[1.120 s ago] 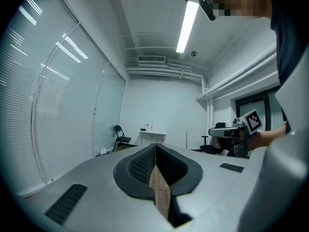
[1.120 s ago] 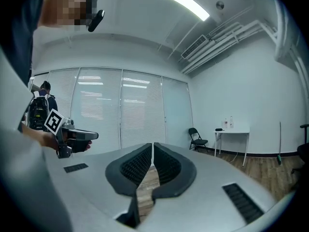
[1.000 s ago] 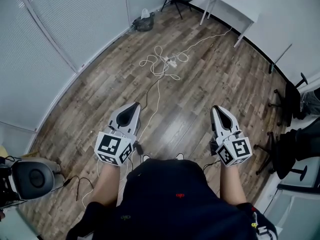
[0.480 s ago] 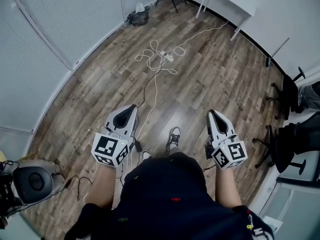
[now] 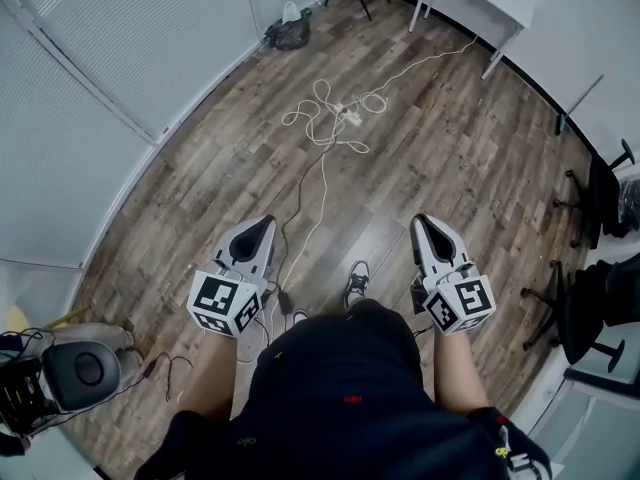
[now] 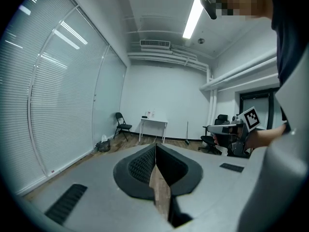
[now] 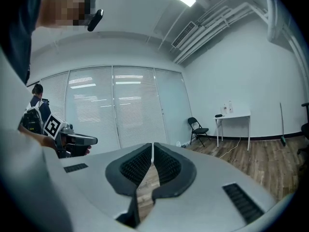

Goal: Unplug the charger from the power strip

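Your left gripper [image 5: 262, 224] and right gripper [image 5: 426, 221]: both pressed together, empty
Power strip [image 5: 347, 118] upper centre, tiny amid white cable [image 5: 318, 96]; charger perhaps on it, indistinct

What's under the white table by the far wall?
A white cable runs across the wood floor from the tangle at the power strip and passes under the white table. Its far end is covered by the tabletop.
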A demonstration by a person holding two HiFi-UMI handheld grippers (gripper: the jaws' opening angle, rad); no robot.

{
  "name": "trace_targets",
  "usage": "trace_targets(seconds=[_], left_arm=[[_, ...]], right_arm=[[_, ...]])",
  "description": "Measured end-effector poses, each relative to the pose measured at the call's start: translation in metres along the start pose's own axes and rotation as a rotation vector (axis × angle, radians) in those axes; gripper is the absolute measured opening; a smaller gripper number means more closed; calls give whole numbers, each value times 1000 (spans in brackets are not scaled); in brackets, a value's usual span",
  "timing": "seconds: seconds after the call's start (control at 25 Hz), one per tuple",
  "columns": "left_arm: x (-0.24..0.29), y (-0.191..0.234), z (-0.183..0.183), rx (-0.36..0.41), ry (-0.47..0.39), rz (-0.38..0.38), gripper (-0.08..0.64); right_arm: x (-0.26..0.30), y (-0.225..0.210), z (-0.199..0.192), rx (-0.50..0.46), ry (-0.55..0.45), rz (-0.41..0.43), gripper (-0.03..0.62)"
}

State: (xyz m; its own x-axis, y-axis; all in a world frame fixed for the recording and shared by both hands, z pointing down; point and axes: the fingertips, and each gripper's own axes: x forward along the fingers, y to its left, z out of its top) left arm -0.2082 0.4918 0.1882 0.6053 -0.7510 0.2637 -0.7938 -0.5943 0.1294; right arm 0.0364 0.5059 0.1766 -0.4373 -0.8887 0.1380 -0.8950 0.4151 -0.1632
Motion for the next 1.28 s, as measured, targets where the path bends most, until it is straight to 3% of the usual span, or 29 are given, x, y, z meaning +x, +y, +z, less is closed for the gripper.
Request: trace_targets(seconds=[0.32, 0.68, 0.92, 1.28], left_arm=[[106, 1, 30, -19, -25, 51, 23], [175, -4, 50, -20, -37, 93, 23], [218, -11, 65, -6, -33, 45, 23], [302, 14, 70, -21, -10, -32, 23]], right_arm=[[55, -111, 25, 8, 4, 41, 31], [98, -169, 37, -6, -3, 132, 31], [108, -205, 36, 7, 16, 104, 31], [152, -255, 32, 22, 45, 34, 32]])
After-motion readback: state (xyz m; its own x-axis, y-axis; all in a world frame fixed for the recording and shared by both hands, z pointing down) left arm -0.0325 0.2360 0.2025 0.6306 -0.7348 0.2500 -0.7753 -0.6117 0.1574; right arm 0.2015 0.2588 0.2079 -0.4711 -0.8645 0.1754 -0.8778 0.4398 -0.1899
